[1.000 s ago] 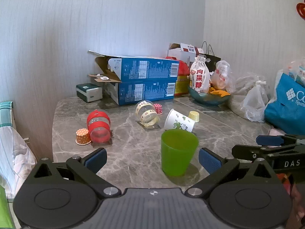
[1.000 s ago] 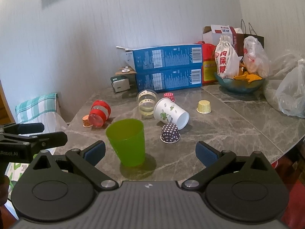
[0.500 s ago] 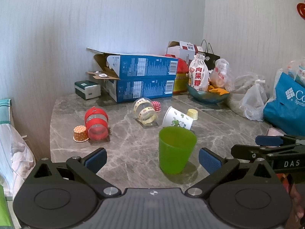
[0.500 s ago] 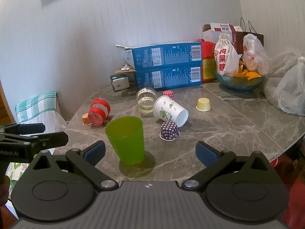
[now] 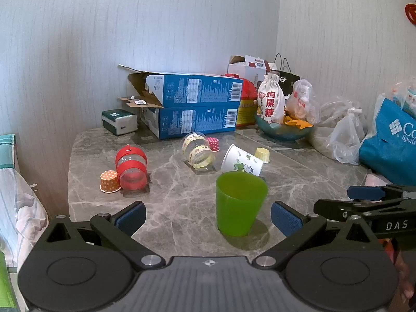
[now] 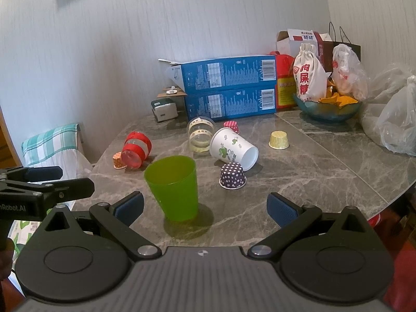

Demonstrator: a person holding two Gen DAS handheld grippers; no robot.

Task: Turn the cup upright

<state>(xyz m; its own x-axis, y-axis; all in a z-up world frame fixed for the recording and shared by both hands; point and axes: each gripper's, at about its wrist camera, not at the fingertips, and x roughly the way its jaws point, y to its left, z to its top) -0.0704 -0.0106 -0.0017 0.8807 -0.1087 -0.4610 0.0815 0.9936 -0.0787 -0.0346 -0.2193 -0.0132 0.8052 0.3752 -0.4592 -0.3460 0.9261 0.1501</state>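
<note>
Grey marble table (image 5: pixel 182 208) against white textured wall (image 5: pixel 78 52), both hand-held grippers wide open, empty.

Around the upright green cup (image 6: pixel 173 187) you have bare marble table (image 6: pixel 299 182) on its near side and far to its right, while just behind it the toppled white paper cup (image 6: pixel 232 148), purple dotted liner (image 6: pixel 232 175) and red-banded jar (image 6: pixel 135 150) block the way.
</note>
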